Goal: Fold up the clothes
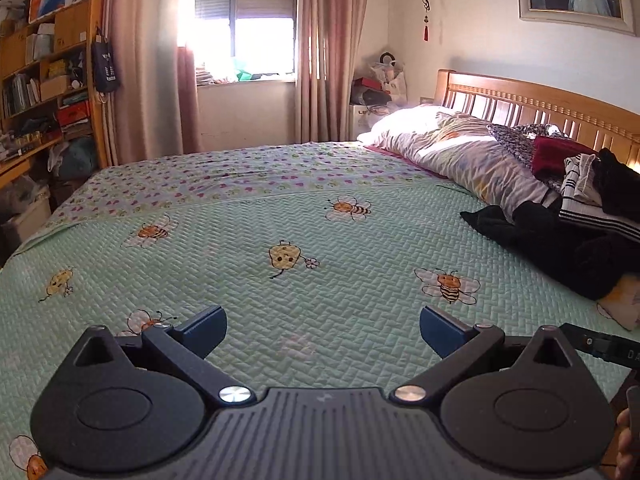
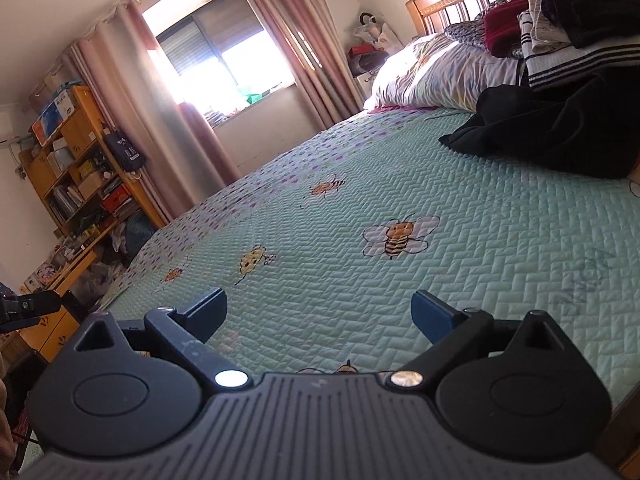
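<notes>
A pile of clothes (image 1: pixel 568 216) lies at the right side of the bed near the headboard: black garments, a white one with black stripes, a dark red one. It also shows in the right wrist view (image 2: pixel 560 128). My left gripper (image 1: pixel 323 330) is open and empty, low over the green bee-print bedspread (image 1: pixel 280 240), well short and left of the pile. My right gripper (image 2: pixel 319 314) is open and empty over the bedspread (image 2: pixel 400 184), with the pile ahead to the right.
A rolled duvet (image 1: pixel 440 148) lies along the wooden headboard (image 1: pixel 540 108). A cluttered bookshelf (image 1: pixel 44 80) stands left of the bed, a curtained window (image 1: pixel 248 24) behind it. Part of the other gripper (image 1: pixel 600 346) shows at the right edge.
</notes>
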The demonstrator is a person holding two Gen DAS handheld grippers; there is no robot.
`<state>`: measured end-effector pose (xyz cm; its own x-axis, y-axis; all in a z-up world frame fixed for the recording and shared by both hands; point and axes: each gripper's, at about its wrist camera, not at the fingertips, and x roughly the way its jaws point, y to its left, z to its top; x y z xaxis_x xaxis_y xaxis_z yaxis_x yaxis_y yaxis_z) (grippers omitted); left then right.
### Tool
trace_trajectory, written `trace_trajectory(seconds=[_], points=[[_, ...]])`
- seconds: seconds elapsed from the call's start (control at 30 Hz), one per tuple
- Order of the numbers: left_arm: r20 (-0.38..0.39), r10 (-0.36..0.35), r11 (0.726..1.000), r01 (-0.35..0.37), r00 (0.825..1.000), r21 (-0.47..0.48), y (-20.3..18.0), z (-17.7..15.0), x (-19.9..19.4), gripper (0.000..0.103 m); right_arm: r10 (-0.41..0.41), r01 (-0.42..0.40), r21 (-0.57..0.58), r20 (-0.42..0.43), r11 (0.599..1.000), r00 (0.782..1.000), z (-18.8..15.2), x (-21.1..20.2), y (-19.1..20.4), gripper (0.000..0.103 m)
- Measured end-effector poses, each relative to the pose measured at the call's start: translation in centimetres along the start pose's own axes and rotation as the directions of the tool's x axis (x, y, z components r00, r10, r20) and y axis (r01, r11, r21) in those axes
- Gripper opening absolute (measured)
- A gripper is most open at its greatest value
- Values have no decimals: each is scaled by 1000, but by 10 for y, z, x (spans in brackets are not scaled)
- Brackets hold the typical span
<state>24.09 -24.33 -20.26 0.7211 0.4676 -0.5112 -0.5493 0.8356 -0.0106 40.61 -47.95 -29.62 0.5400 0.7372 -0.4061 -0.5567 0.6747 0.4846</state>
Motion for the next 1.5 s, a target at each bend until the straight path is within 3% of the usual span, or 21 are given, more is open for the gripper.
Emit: trace_trajectory(seconds=[0.23,0.4,0.6,0.9,1.03,1.2,1.37,1.5], points=[[-41,-23,1000,24,999,10,-8,-22,13,103,5,-4,29,-40,1000,999,-14,8,-4,98],[-99,14,1000,-12,995,22,-25,-28,34,103,-2,8,92,-62,996,998,-22,14,-24,98],[-229,50,998,-39,972,50,-42,-37,77,102,-8,23,168,-89,986,996,-33,23,-50,98],[-275,68,992,-35,959,124,-74,-38,109,102,-11,39,250,-114,967,993,-40,35,-94,98],[-326,78,990,-35,942,138,-83,-40,132,102,-3,40,287,-130,957,992,-44,40,-109,98],[-338,137,977,-72,931,199,-101,-43,165,102,-3,50,331,-138,942,990,-40,52,-126,98],[-365,126,972,-40,923,233,-129,-41,203,102,-106,116,304,-47,946,993,-9,72,-138,99],[-377,92,969,3,922,245,-157,-40,229,102,-240,223,236,47,946,970,11,99,-149,99]])
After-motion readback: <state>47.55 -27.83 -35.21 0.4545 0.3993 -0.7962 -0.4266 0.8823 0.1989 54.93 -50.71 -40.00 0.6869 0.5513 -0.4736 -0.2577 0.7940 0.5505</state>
